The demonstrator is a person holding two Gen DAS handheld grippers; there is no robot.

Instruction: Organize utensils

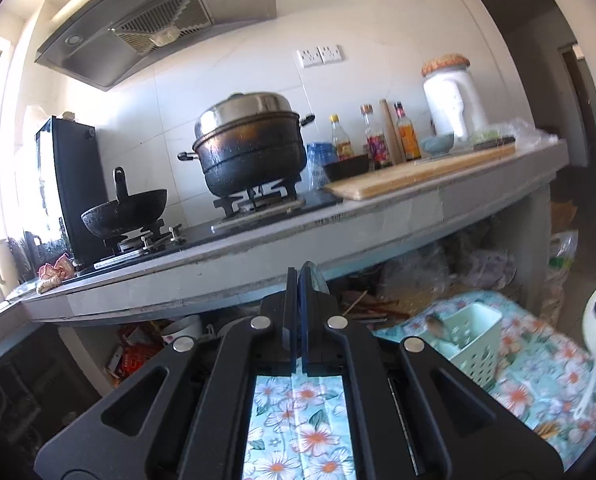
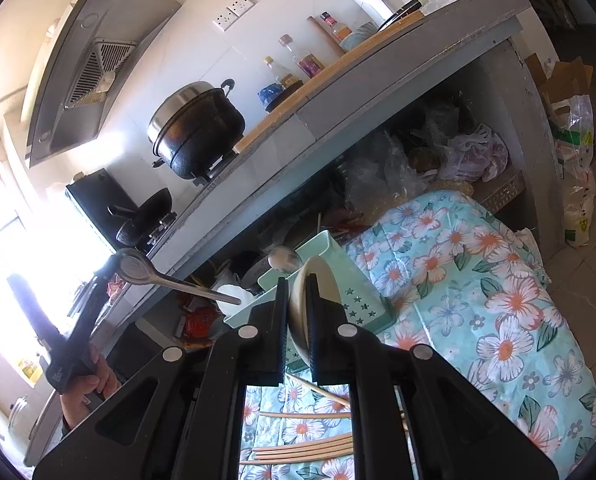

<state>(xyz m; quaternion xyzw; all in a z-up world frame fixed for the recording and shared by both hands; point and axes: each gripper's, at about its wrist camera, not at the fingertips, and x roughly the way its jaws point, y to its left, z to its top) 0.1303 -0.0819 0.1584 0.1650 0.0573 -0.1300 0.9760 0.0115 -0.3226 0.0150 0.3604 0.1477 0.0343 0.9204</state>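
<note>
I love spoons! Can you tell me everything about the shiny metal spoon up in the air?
The metal spoon is silvery and looks like steel, with a round, dull-shining bowl and a long thin handle. It hangs in the air, clear of the table, in front of the grey counter. The left gripper pinches its bowl edge-on, jaws shut on it, and its handle pokes out sideways toward the green holder. Nothing else touches it.
</note>
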